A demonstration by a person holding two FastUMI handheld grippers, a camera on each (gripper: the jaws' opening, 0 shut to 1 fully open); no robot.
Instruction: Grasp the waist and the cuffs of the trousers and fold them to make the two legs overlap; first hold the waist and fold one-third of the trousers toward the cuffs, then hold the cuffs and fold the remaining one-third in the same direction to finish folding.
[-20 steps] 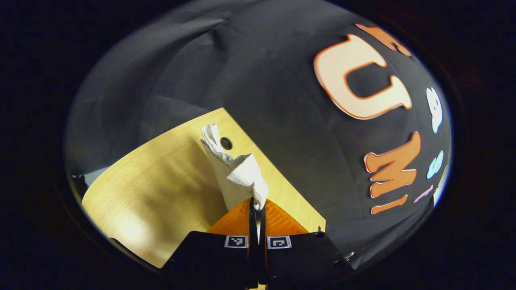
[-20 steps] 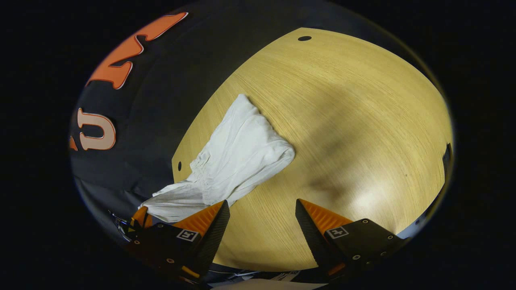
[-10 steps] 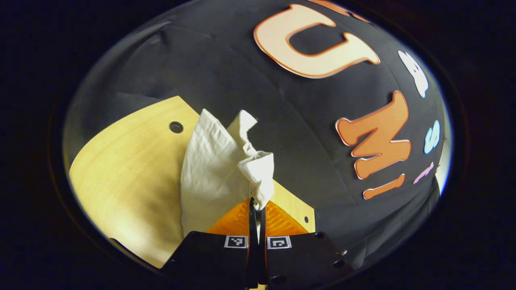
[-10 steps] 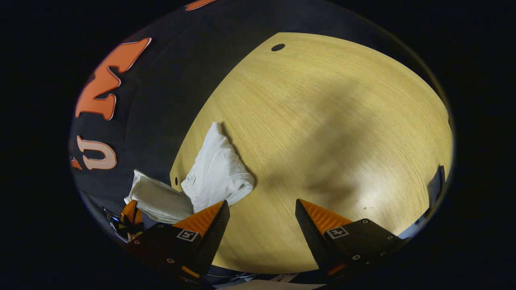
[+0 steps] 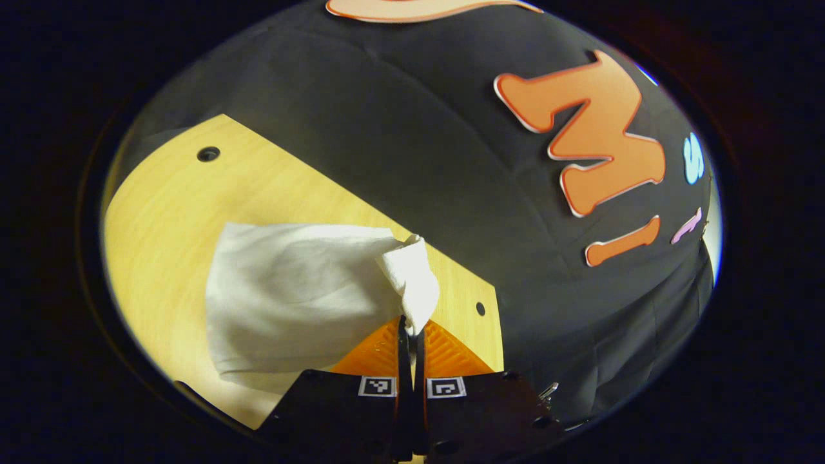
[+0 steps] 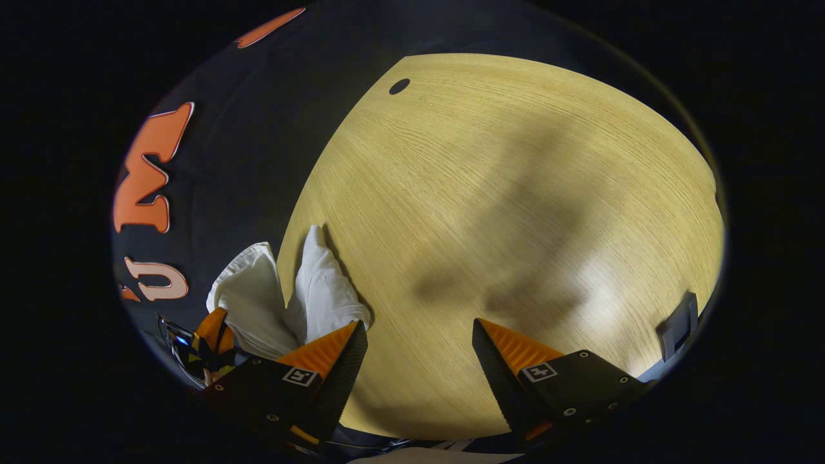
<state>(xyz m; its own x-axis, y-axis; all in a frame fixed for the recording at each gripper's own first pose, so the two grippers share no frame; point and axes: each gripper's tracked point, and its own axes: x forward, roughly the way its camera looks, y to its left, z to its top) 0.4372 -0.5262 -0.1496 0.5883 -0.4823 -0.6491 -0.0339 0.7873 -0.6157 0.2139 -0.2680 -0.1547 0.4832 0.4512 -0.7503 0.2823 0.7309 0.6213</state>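
White trousers [image 5: 290, 296] lie bunched on the wooden table [image 5: 161, 212], one end lifted. My left gripper [image 5: 410, 322] is shut on a fold of that white cloth, which sticks up between its fingers. In the right gripper view the trousers [image 6: 322, 296] sit at the table's left edge, partly draped over it. The other gripper [image 6: 209, 338] shows there at lower left, holding the cloth. My right gripper [image 6: 419, 338] stands open above bare table, with nothing between its fingers. The trousers lie just left of its left finger [image 6: 329, 351].
The table [image 6: 515, 193] has small round holes near its corners [image 6: 399, 86] [image 5: 208, 153]. The black booth wall [image 5: 419, 129] stands close behind the table edge. A dark small object [image 6: 673, 328] sits at the table's far right rim.
The left gripper has carried the held end across, so the trousers have gathered into a shorter bundle. In the right gripper view the cloth has slid left toward the table edge. The right gripper stays open.
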